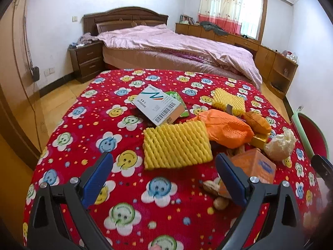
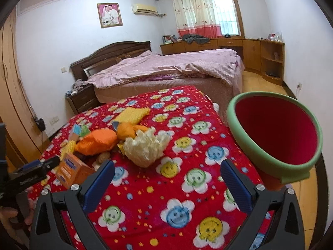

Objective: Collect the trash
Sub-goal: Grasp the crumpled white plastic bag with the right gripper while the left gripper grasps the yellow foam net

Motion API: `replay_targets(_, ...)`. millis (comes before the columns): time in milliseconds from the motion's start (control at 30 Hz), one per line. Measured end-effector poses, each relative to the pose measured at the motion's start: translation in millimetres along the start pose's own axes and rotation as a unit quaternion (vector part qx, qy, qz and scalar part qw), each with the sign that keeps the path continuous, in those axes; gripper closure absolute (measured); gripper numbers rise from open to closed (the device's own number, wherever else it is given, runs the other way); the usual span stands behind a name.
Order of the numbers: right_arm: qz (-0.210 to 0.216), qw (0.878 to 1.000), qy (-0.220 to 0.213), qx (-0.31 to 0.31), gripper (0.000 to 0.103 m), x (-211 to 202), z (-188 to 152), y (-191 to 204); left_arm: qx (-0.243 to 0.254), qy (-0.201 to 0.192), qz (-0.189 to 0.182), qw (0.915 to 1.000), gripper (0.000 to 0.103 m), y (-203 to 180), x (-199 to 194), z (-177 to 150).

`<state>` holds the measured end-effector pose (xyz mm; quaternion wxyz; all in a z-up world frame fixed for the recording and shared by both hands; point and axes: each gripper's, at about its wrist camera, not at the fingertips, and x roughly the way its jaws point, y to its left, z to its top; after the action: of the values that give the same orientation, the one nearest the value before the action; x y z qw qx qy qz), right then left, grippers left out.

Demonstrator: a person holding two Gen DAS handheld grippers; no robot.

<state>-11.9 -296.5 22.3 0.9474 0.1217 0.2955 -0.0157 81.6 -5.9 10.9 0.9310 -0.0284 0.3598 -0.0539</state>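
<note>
- Both grippers, left (image 1: 164, 179) and right (image 2: 167, 184), gape wide, holding nothing.
- Trash (image 1: 177, 145) all lies on the cloth (image 1: 133, 198).
- Bin (image 2: 245, 133) looks empty; collecting seems unstarted.

Pink-quilted bed (image 1: 177, 48), dark nightstand (image 1: 86, 61), framed wedding photo (image 2: 109, 15), curtained window (image 2: 210, 13)

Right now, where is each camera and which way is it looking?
Left wrist: on the left gripper, looking across the tablecloth at the yellow foam and white box; its own open jaws show.
Right wrist: on the right gripper, looking toward the bin and crumpled paper; its open jaws show, and the left gripper at the left edge.
Both share the orange bag, the bed and the window.
</note>
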Motion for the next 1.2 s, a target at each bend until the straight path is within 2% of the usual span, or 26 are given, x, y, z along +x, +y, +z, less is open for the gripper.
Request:
replay_targets(167,-0.002,0.999,0.03,0.01,0.0,17.8,10.7,2.5,0.002,0.017,-0.016,0.9997,0.005,2.4,17.0,7.5)
replay_targets(333,-0.013,0.997,0.069,-0.017,0.0,39.4,18.1,17.8,0.001,0.049,-0.036,0.9982,0.007,3.9,36.2,9.4)
replay_targets(533,-0.031,0.994,0.095,-0.034,0.0,64.2,20.2,27.1,-0.031,0.072,-0.064,0.9949,0.02,16.2,44.9,10.5)
replay_targets(667,-0.038,0.993,0.11,-0.033,0.002,75.9,21.4,29.9,-0.044,0.088,-0.077,0.9921,0.033,21.8,44.9,10.5)
replay_targets(833,-0.034,0.992,0.116,-0.022,0.026,81.5,23.2,28.7,-0.047,0.091,-0.09,0.9906,0.05,23.9,45.6,8.3)
replay_targets(900,-0.022,0.992,0.122,-0.017,0.038,83.7,23.2,28.9,-0.047,0.087,-0.092,0.9909,0.064,23.8,44.1,7.5)
replay_targets(967,-0.012,0.992,0.128,-0.019,0.046,85.6,22.3,30.4,-0.05,0.086,-0.097,0.9903,0.073,24.3,41.6,7.2)
replay_targets(1033,-0.004,0.992,0.127,-0.021,0.051,85.6,22.8,32.8,-0.049,0.08,-0.098,0.9907,0.076,23.9,36.5,6.9)
replay_targets(1067,-0.002,0.992,0.127,-0.022,0.054,85.6,23.2,33.7,-0.048,0.079,-0.098,0.9909,0.087,24.3,35.0,7.3)
replay_targets(1100,0.004,0.992,0.126,-0.022,0.057,84.9,23.1,34.1,-0.046,0.076,-0.097,0.9913,0.092,24.2,32.4,7.2)
replay_targets(1200,0.011,0.992,0.126,-0.016,0.061,83.5,21.7,33.2,-0.047,0.069,-0.098,0.9917,0.092,25.4,25.0,7.8)
